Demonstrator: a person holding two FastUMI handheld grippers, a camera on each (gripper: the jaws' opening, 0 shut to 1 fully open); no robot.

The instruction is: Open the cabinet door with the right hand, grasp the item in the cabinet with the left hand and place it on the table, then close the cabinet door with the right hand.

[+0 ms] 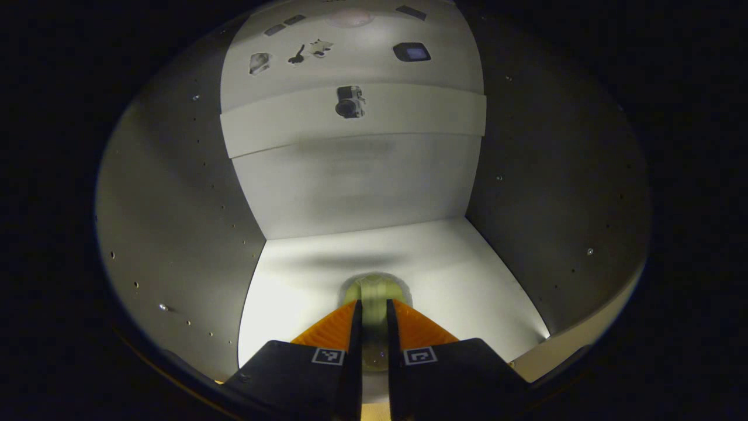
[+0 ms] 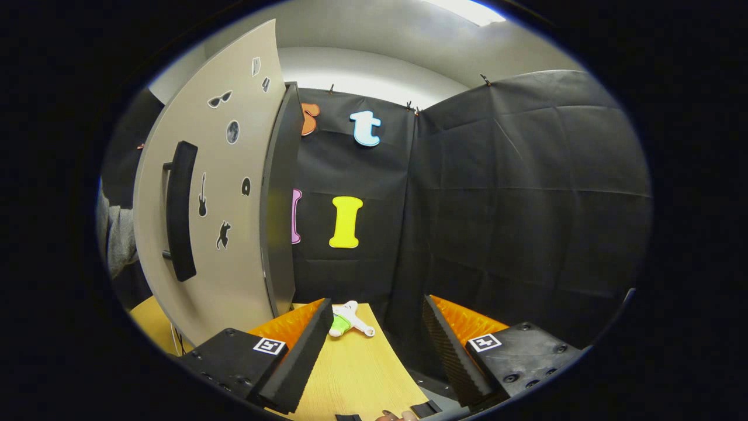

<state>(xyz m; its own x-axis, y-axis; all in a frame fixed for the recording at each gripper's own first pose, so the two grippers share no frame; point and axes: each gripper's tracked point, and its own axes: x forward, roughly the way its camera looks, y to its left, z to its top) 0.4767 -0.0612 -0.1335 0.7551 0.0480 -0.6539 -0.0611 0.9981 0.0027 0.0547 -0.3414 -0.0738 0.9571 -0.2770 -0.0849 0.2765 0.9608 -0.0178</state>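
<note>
Left claw (image 1: 374, 318) closed on pale green item (image 1: 374, 289) inside cabinet (image 1: 175, 234), right claw (image 2: 374, 318) open

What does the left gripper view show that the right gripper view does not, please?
Left gripper view: the cabinet interior, where the left gripper holds a pale green item in closed jaws. Right gripper view: the open door, its black handle, the table, a small toy and the right gripper, jaws apart. Shared: stickers on pale cabinet panels.

Both tongs, left (image 1: 374, 327) and right (image 2: 374, 345), have black blocks with square black-and-white markers; a grey sleeve (image 2: 120, 234) shows at the edge.
</note>
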